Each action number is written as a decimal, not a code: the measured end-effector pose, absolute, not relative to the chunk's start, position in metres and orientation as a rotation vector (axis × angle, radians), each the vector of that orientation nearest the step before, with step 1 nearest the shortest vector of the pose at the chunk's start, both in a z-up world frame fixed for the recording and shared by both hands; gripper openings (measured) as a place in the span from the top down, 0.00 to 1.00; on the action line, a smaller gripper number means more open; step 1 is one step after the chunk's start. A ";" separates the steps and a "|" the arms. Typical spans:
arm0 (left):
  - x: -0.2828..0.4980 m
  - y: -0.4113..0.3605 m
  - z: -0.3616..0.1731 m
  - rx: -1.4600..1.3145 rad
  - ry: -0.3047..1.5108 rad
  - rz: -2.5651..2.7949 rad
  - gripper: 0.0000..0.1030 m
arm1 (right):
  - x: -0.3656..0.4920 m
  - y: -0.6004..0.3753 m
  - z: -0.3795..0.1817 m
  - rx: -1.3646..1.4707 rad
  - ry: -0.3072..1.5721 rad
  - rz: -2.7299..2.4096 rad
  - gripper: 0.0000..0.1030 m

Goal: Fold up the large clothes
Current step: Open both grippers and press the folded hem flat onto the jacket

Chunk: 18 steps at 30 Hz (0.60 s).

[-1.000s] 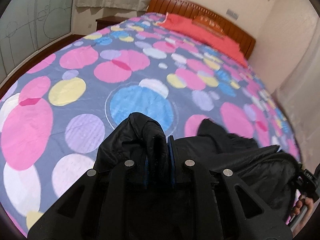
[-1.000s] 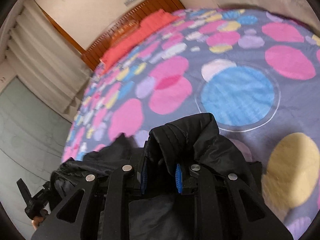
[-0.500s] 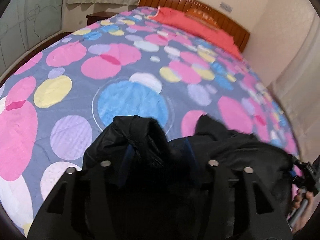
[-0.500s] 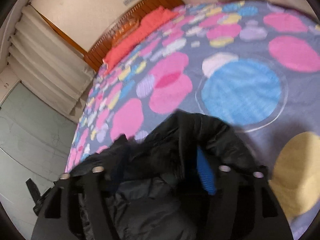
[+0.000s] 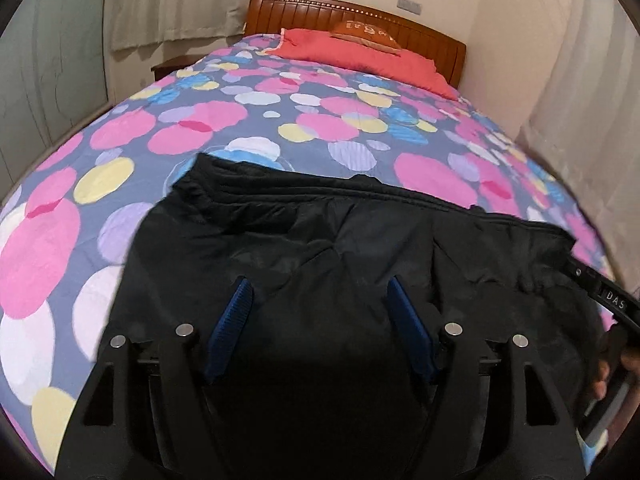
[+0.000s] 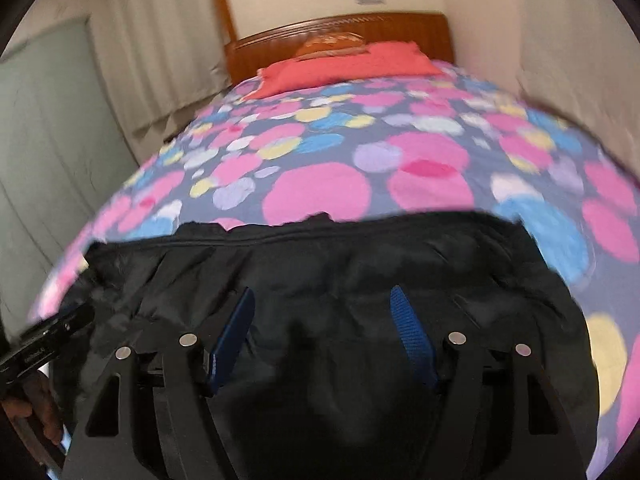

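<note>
A large black padded garment point(image 5: 360, 240) lies folded on the bed's near end; it also fills the lower right wrist view point(image 6: 360, 264). My left gripper point(image 5: 320, 288) is open above the garment's left part, blue pads spread wide, nothing between them. My right gripper point(image 6: 322, 300) is open above the garment's right part, also empty. The right gripper's body shows at the right edge of the left wrist view point(image 5: 604, 300), and the left gripper's body at the left edge of the right wrist view point(image 6: 44, 340).
The bed has a spotted quilt point(image 5: 192, 132) of pink, blue and yellow circles. A red pillow point(image 5: 360, 52) and wooden headboard point(image 5: 304, 12) are at the far end. Curtains point(image 5: 168, 4) and a wall stand left; a pale wall point(image 5: 580, 112) runs close on the right.
Both grippers were shut on bunched garment edges a second ago. They have opened, let the fabric drop flat on the bed, and pulled back and up.
</note>
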<state>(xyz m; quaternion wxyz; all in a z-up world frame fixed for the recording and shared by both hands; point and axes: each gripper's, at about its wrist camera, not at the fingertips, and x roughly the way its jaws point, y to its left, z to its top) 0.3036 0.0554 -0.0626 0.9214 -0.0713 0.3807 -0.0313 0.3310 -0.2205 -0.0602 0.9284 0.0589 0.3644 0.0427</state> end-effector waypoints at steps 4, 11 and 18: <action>0.327 0.040 -0.075 -0.067 0.777 -0.012 0.32 | 0.354 -0.200 -0.072 -0.010 0.756 0.057 0.33; 0.356 0.033 -0.101 -0.032 0.848 0.030 0.25 | 0.382 -0.211 -0.118 0.043 0.891 0.030 0.29; 0.364 0.024 -0.120 0.005 0.830 0.054 0.23 | 0.383 -0.210 -0.131 0.054 0.882 0.013 0.27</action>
